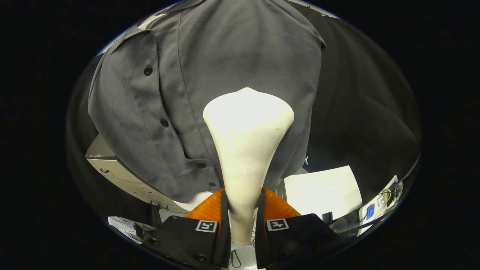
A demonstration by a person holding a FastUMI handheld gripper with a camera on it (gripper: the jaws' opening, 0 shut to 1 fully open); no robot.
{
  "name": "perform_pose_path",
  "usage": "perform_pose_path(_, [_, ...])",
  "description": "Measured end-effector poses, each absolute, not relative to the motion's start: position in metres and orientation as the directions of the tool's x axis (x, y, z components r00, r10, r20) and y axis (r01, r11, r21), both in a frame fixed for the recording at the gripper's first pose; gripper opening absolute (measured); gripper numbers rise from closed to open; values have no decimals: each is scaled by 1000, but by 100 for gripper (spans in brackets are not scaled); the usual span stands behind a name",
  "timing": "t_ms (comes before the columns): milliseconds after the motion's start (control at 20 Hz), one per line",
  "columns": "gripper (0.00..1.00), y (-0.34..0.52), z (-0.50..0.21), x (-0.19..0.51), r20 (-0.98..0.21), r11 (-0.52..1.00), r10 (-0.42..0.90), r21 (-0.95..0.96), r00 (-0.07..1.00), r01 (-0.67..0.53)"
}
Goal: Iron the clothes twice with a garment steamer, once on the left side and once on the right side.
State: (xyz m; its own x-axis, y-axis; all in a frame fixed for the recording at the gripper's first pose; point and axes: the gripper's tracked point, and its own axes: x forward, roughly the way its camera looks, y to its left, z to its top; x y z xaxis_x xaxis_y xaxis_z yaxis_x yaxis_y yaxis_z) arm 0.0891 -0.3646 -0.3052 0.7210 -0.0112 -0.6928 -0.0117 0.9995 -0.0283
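Tongs (242,219) grip the narrow handle of a cream-white garment steamer (247,142), one finger pressing on each side of it. The steamer runs straight ahead from between the fingers and widens into a broad rounded head, which lies against the lower right part of a grey shirt (210,75). The shirt hangs upright just beyond the steamer, its cloth smooth around the head. A button placket (165,123) with dark buttons runs slanting down the shirt to the left of the steamer head, ending near the hem close to the left finger. A collar flap shows high on the left of the shirt. Dark booth cloth hangs behind and to the right of the shirt. Below the hem on the left sits a pale box-like cabinet (120,174). Beyond the right finger lies a white sheet (322,191) on a desk, and farther right stands a small white device (378,204) with cables; what it is cannot be told
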Motion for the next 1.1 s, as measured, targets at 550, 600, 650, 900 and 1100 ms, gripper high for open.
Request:
perform_pose_path(550, [34,-377,-362,67,-765,999,-36,-31,643,19])
perform_pose_path(600, [34,-377,-367,65,-771,999,-38,-32,635,21])
perform_pose_path(650, [34,-378,-372,62,-779,999,-40,-33,626,24])
perform_pose_path(900, [34,-387,-399,54,-807,999,-44,-29,589,34])
perform_pose_path(1100, [34,-393,-422,48,-825,999,-46,-30,564,38])
